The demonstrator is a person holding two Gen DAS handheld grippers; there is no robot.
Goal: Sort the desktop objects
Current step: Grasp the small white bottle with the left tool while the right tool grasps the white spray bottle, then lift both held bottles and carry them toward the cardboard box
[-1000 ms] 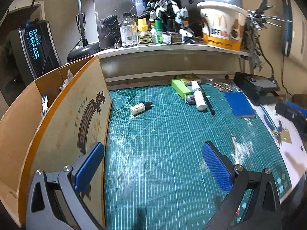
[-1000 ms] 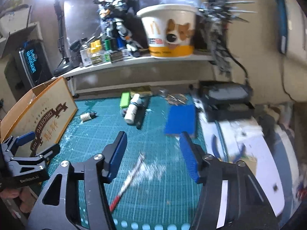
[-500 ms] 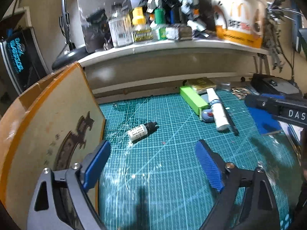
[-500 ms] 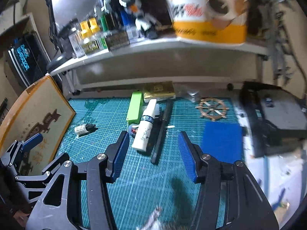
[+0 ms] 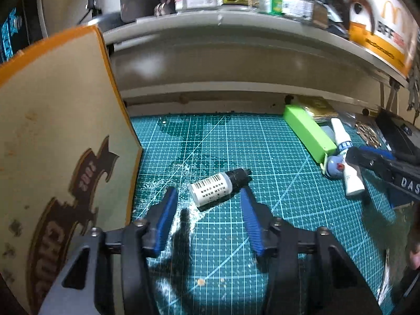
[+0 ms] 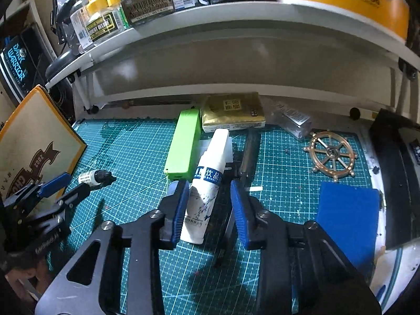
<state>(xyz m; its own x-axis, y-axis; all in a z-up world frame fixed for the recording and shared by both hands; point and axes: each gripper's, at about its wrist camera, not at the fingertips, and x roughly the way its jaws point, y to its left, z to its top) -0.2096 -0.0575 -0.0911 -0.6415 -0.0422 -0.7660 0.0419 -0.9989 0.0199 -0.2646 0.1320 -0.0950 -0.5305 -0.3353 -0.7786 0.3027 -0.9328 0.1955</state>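
White tube (image 6: pixel 207 191) between right tool (image 6: pixel 210 204) fingers

Dim warm light, fisheye bend at edges, shelf (image 5: pixel 236 18) blurred, soft shadows on mat (image 5: pixel 236 144).

Left gripper (image 5: pixel 207 202) low over the work surface, jaws apart, blue pads (image 5: pixel 168 218) angled inward toward the tips; nothing gripped between them. Right gripper (image 6: pixel 210 197) also low, jaws parted, blue pads (image 6: pixel 239 210) with clear gaps on the inner sides, not clamped. In the right wrist view the left gripper sits well off to the left, tips pointing right.
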